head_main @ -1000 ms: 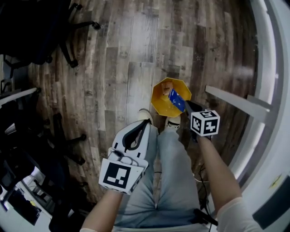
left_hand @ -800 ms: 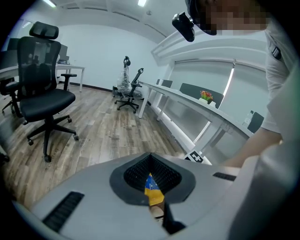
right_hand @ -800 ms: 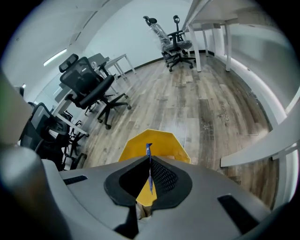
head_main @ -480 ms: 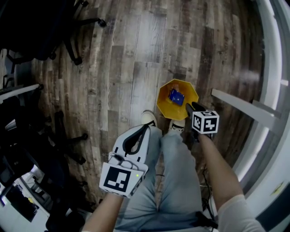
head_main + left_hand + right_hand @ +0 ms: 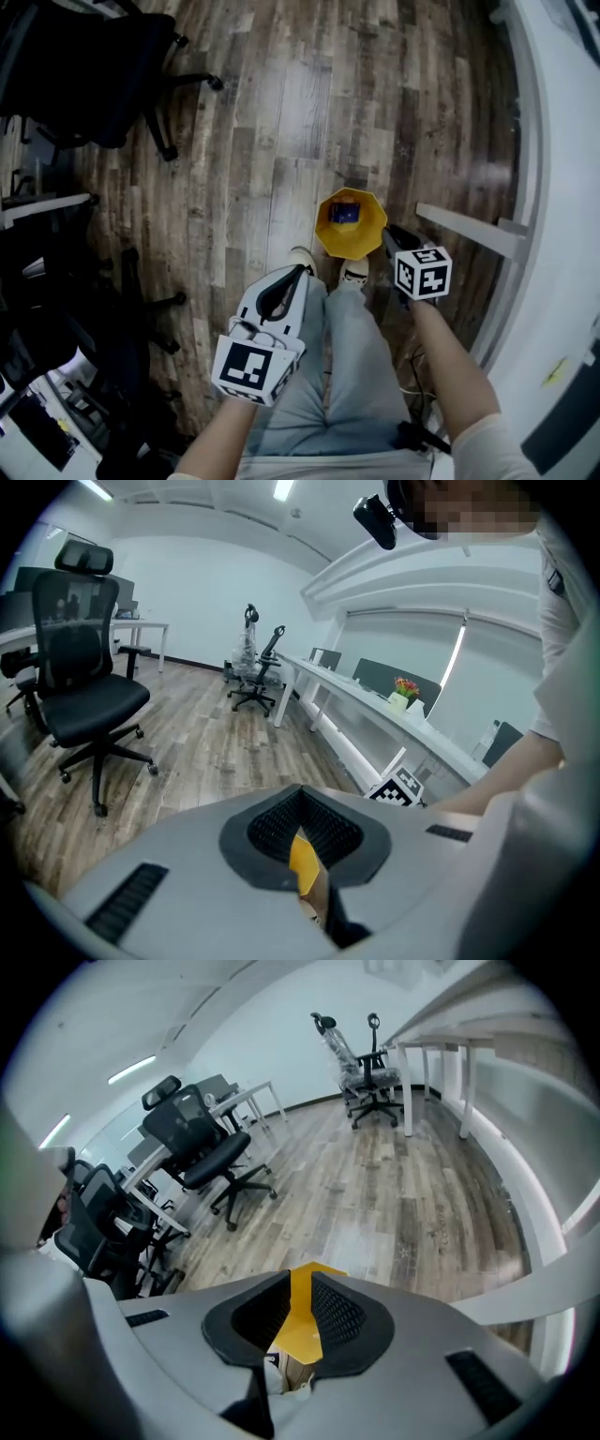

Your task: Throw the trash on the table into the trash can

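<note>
Left gripper jaws together, yellow trash can beyond, black chair, wood floor

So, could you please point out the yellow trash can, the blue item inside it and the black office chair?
yellow trash can [image 5: 352,243], head view, on its inner wall.
blue item [image 5: 344,214], head view, on its middle.
black office chair [image 5: 108,66], head view, on its seat.

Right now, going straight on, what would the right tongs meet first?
Probably the yellow bin, seen between the right tongs, which have just been opening and hold nothing; depth is unclear.
</note>
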### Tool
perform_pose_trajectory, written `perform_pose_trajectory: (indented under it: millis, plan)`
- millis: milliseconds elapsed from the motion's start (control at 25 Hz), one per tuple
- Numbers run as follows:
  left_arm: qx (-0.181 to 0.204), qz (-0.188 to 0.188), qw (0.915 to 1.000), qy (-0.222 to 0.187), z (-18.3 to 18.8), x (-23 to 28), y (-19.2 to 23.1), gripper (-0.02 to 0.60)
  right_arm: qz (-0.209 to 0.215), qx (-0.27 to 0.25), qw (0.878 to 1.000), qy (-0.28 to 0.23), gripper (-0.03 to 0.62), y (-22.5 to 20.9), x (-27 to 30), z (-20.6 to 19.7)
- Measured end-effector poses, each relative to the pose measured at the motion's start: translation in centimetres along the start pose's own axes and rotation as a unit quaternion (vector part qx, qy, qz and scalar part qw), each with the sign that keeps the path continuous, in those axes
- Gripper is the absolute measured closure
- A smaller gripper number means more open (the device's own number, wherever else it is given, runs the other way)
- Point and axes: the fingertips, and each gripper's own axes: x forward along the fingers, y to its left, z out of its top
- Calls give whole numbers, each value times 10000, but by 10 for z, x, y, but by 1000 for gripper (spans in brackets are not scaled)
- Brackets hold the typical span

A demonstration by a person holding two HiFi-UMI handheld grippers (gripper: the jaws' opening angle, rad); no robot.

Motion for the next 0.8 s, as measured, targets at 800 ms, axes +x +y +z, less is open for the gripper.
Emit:
perform_pose_trajectory:
  millis: [800]
  plan:
    - [617,-577,9957,-378,153,-124,-109,581,532,-729,9755,-2006,560,159,-348,174]
